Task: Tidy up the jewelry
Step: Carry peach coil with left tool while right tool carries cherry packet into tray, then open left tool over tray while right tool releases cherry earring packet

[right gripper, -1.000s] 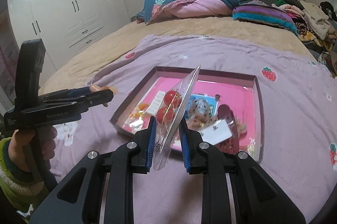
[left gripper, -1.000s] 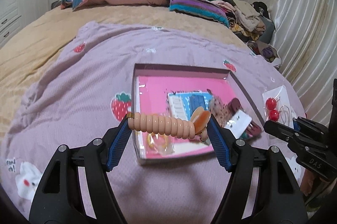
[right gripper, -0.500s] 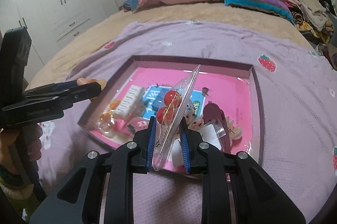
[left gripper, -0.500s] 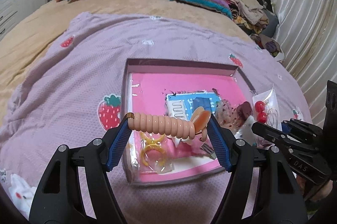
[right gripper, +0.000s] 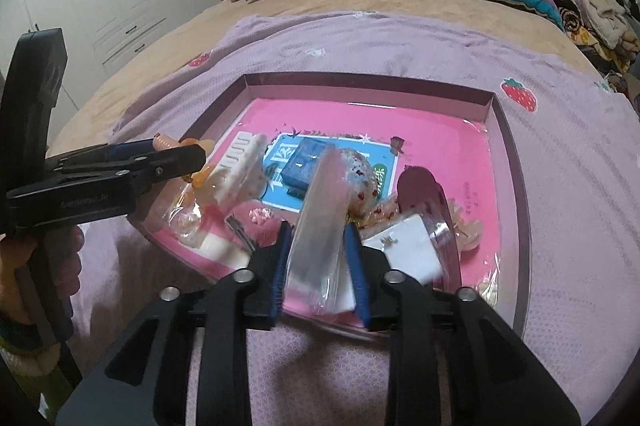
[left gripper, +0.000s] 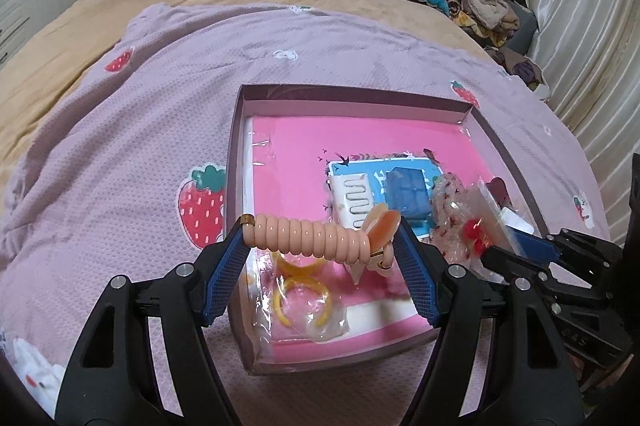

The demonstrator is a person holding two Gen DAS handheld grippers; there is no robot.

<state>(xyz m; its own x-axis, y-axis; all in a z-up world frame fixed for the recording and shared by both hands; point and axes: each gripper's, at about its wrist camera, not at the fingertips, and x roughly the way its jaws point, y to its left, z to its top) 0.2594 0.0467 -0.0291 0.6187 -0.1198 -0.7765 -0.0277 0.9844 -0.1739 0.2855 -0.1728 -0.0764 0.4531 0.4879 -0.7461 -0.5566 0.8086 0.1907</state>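
Both grippers hung low over pink tray point(left gripper: 472, 114): left gripper point(left gripper: 320, 246) clamped coil hair tie point(left gripper: 308, 240), right gripper point(right gripper: 318, 254) w/ clear packet point(right gripper: 320, 218) loose btwn parted fingers; writing unreadable.

Motion blur is smearing the clear plastic earring bag point(right gripper: 320, 226) at centre frame, hiding its contents; right gripper point(left gripper: 520, 250) is getting cropped at right edge.
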